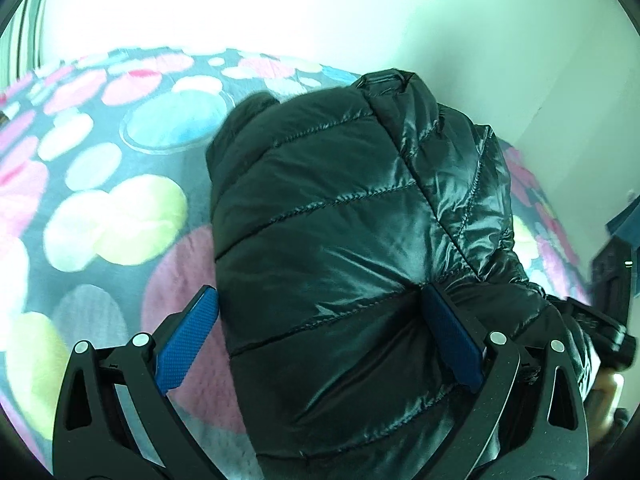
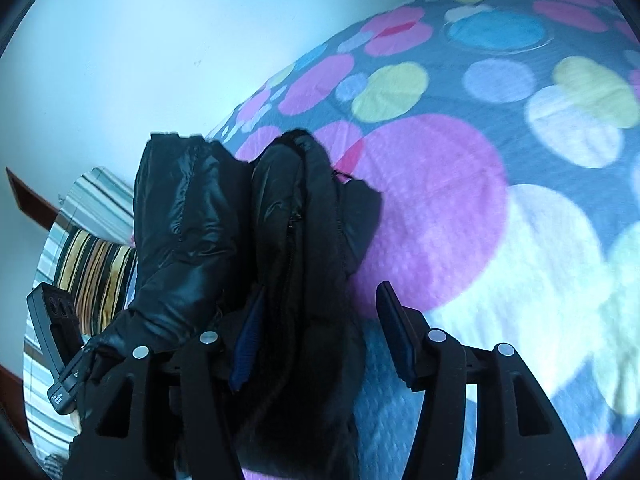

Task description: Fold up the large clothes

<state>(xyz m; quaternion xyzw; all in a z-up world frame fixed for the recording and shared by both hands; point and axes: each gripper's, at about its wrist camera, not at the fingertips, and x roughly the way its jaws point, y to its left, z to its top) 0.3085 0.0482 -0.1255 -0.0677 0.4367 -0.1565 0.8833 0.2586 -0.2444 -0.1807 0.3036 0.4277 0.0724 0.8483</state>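
Note:
A shiny black quilted puffer jacket lies bunched on a bed with a dotted cover. My left gripper is open, its blue pads on either side of a thick fold of the jacket. In the right wrist view the jacket stands in tall dark folds with a zip showing. My right gripper is open, with part of the jacket between its jaws, against the left pad. The other gripper shows at the edge of each view.
The bed cover has pink, yellow, blue and white circles and stretches away on all sides. A pale wall runs behind the bed. A striped pillow or cloth lies at the bed's left edge.

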